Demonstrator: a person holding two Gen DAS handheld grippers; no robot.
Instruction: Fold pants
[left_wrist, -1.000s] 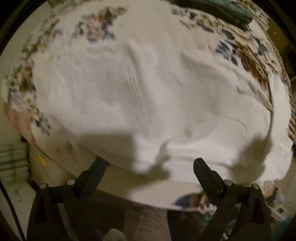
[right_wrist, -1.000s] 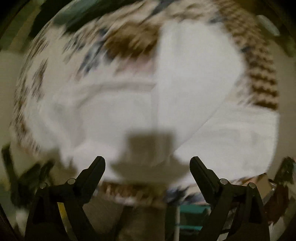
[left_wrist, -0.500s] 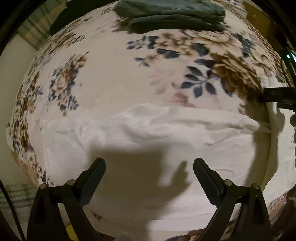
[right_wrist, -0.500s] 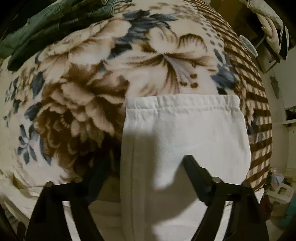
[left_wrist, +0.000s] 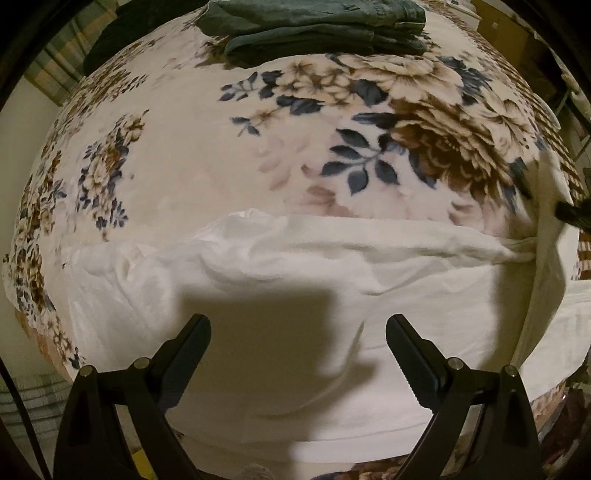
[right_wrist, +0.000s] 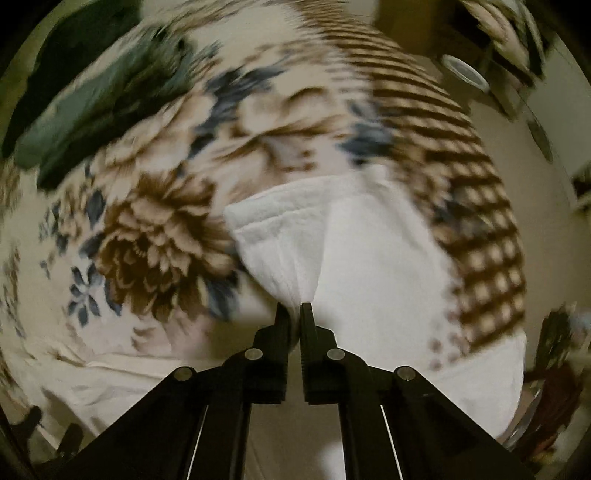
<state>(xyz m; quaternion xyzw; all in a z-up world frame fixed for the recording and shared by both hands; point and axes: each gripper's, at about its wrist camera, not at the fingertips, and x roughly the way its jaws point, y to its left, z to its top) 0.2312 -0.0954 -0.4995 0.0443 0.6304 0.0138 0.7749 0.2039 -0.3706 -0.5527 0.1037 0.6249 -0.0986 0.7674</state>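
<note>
White pants (left_wrist: 295, 280) lie across the near part of a floral blanket (left_wrist: 207, 147). My left gripper (left_wrist: 298, 332) is open and empty, just above the wide part of the pants. In the right wrist view my right gripper (right_wrist: 294, 314) is shut on the white pants (right_wrist: 354, 258), pinching the fabric of a leg a little below its hemmed end, which bunches and lifts off the blanket (right_wrist: 159, 236). The right gripper's tip shows at the right edge of the left wrist view (left_wrist: 574, 214).
A pile of dark green folded clothes (left_wrist: 317, 26) lies at the far side of the blanket; it also shows blurred in the right wrist view (right_wrist: 85, 107). The blanket's brown chequered border (right_wrist: 476, 206) runs along the right. Room clutter lies beyond the bed's right edge.
My right gripper has closed on the pant leg and pulled it up, with the view now blurred. My left gripper stayed open and rose slightly over the pants.
</note>
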